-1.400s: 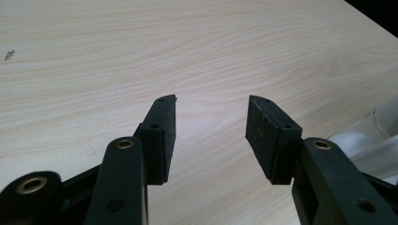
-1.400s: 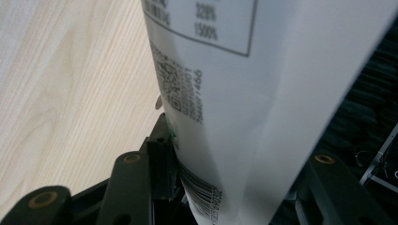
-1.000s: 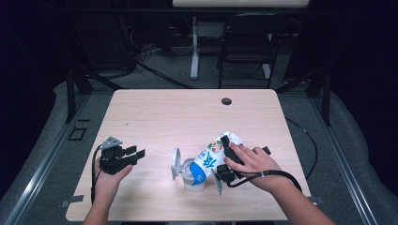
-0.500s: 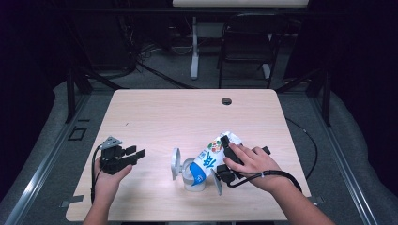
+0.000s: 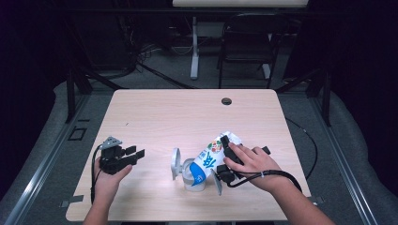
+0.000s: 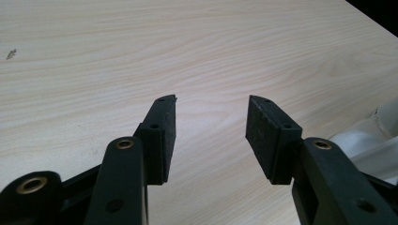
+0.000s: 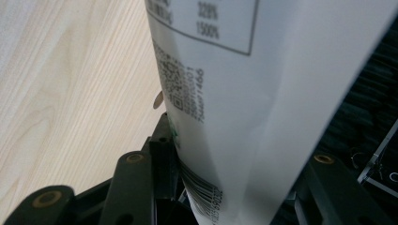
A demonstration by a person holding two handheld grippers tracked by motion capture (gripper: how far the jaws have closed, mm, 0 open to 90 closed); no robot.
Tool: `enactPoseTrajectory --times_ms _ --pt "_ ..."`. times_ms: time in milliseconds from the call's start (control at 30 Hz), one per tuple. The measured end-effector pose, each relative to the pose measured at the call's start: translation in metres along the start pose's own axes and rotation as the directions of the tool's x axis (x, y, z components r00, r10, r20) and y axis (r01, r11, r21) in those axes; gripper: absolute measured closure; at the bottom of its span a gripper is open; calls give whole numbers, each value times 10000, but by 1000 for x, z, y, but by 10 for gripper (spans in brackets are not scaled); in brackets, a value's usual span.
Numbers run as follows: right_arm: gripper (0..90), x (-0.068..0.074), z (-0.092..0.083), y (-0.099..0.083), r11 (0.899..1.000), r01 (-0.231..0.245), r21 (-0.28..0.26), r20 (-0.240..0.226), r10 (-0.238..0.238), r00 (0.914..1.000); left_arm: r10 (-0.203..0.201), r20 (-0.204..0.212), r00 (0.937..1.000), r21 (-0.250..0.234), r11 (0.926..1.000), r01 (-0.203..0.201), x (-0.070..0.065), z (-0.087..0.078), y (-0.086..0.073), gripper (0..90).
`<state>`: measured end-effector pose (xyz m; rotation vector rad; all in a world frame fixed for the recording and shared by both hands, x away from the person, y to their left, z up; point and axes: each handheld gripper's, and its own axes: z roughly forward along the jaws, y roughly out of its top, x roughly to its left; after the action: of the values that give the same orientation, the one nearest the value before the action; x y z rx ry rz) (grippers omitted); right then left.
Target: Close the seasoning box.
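A white and blue milk carton (image 5: 212,157) leans down to the left, its lower end over a white cup (image 5: 193,180) near the table's front edge. My right gripper (image 5: 224,158) is shut on the carton's upper part, with a hand wrapped around the gripper. In the right gripper view the carton's white printed side (image 7: 225,93) sits between the two black jaws of the right gripper (image 7: 234,154). My left gripper (image 5: 136,152) rests at the front left, apart from the cup. In its own view, the left gripper (image 6: 211,122) stands open over bare wood.
The light wooden table (image 5: 187,112) has a small dark hole (image 5: 226,101) near its far edge. Grey flat pieces (image 5: 175,162) stand on either side of the cup. A chair (image 5: 248,42) and stands sit on the dark floor beyond the table.
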<state>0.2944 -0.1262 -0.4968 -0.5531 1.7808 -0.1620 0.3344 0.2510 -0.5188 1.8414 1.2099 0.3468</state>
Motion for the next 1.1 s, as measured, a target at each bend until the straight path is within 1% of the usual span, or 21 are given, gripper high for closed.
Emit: enactPoseTrajectory --times_ms 667,733,800,867,1033,1067,1100 --pt "547 0 -1 1 9999 114 50 72 -114 9999 -4 -10 10000 19 10000 4 0 0 0 536" --pt "547 0 -1 1 10000 54 -10 62 -54 10000 -2 -11 10000 29 10000 2 0 0 0 536" --pt "548 0 -2 1 9999 147 33 115 -147 9998 -1 -10 10000 33 10000 1 0 1 0 536" --pt "548 0 -2 1 9999 122 33 103 -122 9999 18 30 10000 112 9999 -18 1 0 0 536" --pt "550 1 -2 1 10000 39 23 104 -40 9999 8 35 10000 139 9999 -9 0 0 0 535" --pt "551 2 -1 1 9999 -57 -99 129 58 9999 2 35 10000 133 9999 -3 0 1 0 535" --pt "551 2 -1 1 10000 23 -40 162 -22 9999 6 36 10000 137 9999 -7 0 1 0 535"
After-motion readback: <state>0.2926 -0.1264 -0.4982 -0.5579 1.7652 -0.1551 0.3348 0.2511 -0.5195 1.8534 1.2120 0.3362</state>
